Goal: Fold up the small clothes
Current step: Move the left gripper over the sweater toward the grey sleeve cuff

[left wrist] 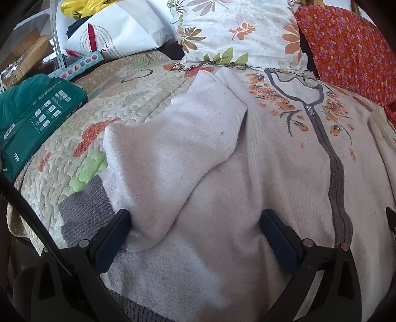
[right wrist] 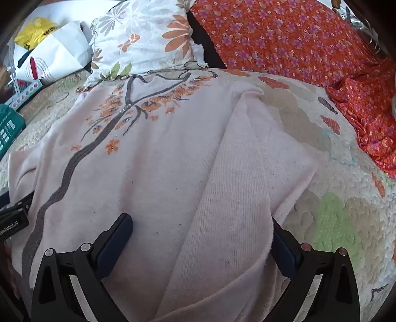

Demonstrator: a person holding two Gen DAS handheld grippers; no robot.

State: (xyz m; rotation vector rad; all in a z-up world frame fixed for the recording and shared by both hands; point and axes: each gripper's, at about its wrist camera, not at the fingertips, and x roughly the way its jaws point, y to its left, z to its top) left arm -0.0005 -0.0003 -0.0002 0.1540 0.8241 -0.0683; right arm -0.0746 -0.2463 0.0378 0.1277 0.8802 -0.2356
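Observation:
A pale pink cardigan [left wrist: 284, 173] with grey trim and orange flower embroidery lies front up on a quilted bedspread [left wrist: 74, 123]. Its left sleeve [left wrist: 173, 148] is folded in over the body, the grey cuff [left wrist: 84, 213] lying on the quilt. My left gripper [left wrist: 195, 220] hovers open over the lower end of that sleeve, with cloth between its fingers but not pinched. In the right wrist view the cardigan [right wrist: 148, 173] shows its right sleeve [right wrist: 242, 173] folded in over the body. My right gripper [right wrist: 201, 223] stands open just above that sleeve's lower part.
A flowered white pillow [left wrist: 235, 32] and an orange flowered cloth [left wrist: 351, 54] lie at the bed's far side. A green box [left wrist: 37, 123], a white paper bag [left wrist: 118, 32] and a yellow bag [left wrist: 81, 7] crowd the left. Bare quilt [right wrist: 334, 223] shows to the right of the cardigan.

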